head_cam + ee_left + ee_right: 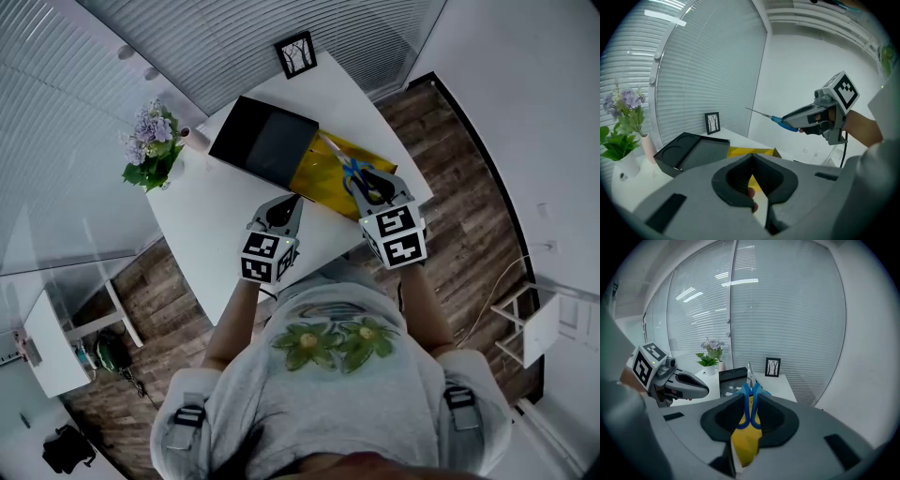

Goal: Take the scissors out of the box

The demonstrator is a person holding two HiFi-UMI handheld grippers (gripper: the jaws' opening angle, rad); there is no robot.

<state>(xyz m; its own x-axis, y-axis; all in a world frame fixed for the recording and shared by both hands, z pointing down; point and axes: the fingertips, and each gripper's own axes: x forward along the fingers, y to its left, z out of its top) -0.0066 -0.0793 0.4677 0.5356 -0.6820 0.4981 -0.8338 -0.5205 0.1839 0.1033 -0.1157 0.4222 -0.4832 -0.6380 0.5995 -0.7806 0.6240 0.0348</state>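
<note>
Blue-handled scissors [352,171] hang above the open yellow box [319,178], blades pointing toward the far side of the table. My right gripper [375,185] is shut on their handles [750,404], and in the left gripper view the blades [761,113] stick out ahead of it in the air. The black lid [264,141] lies to the left of the yellow box. My left gripper [284,210] hovers over the white table [211,234] just in front of the yellow box's near corner, jaws together with nothing held.
A vase of purple flowers [150,145] stands at the table's left corner, and a small framed picture [296,54] at the far end. Window blinds run behind the table. A white shelf [52,352] stands on the floor at lower left, a white rack [530,328] at right.
</note>
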